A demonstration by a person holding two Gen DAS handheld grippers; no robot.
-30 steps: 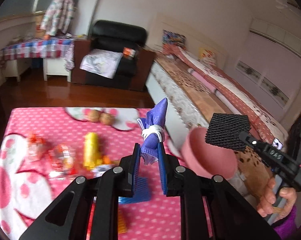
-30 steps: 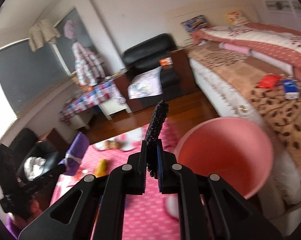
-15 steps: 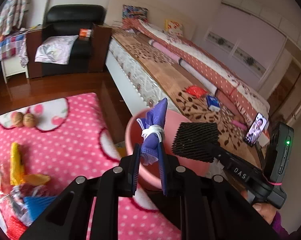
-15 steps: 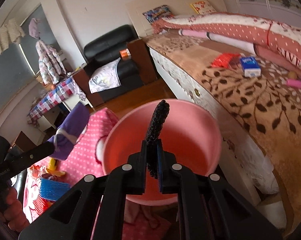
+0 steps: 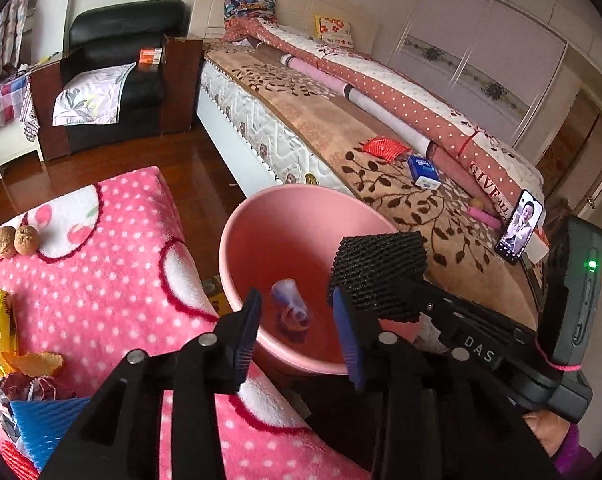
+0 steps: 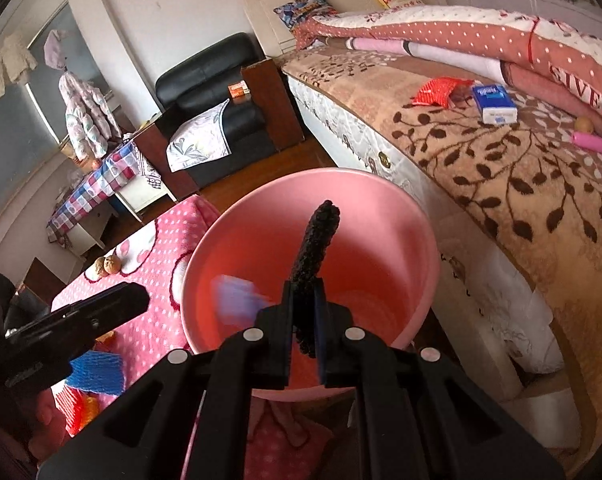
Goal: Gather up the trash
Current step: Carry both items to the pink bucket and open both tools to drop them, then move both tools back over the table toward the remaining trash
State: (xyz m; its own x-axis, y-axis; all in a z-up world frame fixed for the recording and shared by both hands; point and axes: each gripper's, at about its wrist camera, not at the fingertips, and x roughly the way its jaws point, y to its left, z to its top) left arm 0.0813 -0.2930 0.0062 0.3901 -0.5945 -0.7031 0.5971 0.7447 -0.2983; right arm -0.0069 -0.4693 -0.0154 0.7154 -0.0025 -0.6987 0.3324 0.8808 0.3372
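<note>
Left wrist view: a purple wrapper, blurred, lies inside the pink basin. Left gripper jaws have just been opening and stand apart, nothing between them. At three o'clock, the right gripper jaws are clamped on a black foam net over the basin; it looks light, soft and springy, best pinched at an edge. Pink table at nine o'clock holds more trash.

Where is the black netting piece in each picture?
Left wrist view: the black netting sits right of centre, over the pink bucket's right side, pinched in the right claw.
Right wrist view: it stands edge-on in the middle, sticking up from that shut claw.
Shared landmark: the pink bucket.
</note>
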